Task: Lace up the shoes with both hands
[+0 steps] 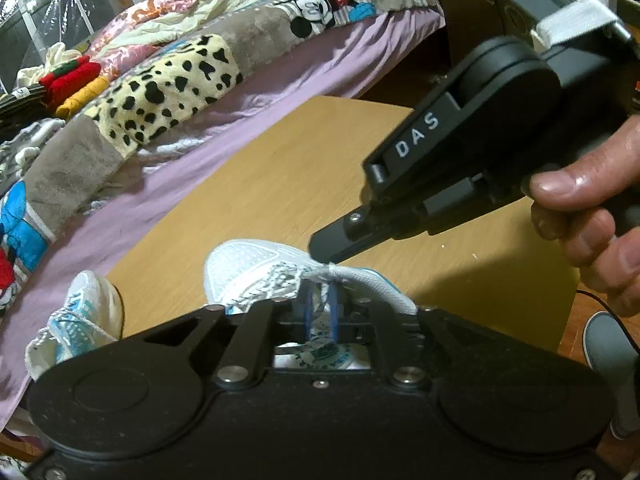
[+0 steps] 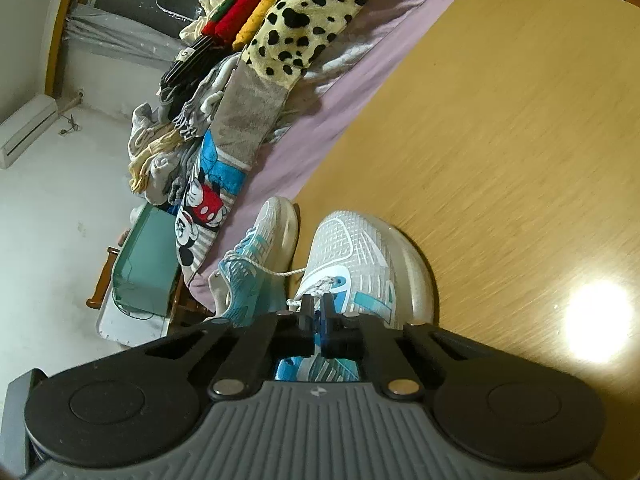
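Partly hidden behind the left gripper [image 1: 320, 312], its jaws slightly spread around nothing, the white shoe [image 2: 360, 256] sits near the wooden desk's [image 2: 500, 140] bedside edge. The right gripper [image 1: 320, 256], marked "DAS", pinches the white lace [image 1: 376, 284]. A patchwork blanket [image 1: 160, 80] covers the bed.
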`<act>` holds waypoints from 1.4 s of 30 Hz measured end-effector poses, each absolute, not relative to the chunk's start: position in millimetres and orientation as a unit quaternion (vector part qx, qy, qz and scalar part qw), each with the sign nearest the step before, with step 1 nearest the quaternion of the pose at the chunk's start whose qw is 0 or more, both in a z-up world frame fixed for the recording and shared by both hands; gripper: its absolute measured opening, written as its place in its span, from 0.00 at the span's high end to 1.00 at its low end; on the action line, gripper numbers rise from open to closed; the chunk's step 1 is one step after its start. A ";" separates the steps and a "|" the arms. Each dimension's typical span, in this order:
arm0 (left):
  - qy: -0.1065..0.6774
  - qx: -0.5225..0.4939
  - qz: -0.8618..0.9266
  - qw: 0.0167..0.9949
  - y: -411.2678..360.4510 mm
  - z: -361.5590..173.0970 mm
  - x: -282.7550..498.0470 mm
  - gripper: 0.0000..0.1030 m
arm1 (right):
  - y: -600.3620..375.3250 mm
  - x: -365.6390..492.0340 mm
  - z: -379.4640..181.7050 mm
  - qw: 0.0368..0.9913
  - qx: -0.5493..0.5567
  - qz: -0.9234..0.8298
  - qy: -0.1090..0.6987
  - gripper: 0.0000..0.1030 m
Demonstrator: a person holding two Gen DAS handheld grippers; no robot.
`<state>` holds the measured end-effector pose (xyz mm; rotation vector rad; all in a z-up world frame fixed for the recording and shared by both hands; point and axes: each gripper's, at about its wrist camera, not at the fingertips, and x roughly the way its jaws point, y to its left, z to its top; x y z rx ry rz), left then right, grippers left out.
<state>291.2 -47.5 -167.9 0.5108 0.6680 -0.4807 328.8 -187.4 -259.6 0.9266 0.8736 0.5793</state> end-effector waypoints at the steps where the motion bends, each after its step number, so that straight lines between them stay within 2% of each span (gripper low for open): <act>1: 0.319 0.240 -0.230 0.888 -44.5 -165.0 290.3 0.77 | -188.6 328.7 -259.2 0.766 0.427 0.266 0.401 0.96; 6: 0.311 0.170 -0.202 0.913 -20.7 -151.7 292.2 0.70 | -195.5 327.5 -257.3 0.769 0.428 0.263 0.397 0.96; 18: 0.336 0.031 -0.073 0.938 36.9 -151.8 309.4 0.69 | -220.6 325.6 -248.4 0.783 0.437 0.241 0.372 0.96; 42: 0.343 0.027 -0.059 0.937 37.3 -159.4 312.8 0.68 | -324.6 328.2 -235.2 0.814 0.475 0.151 0.300 0.96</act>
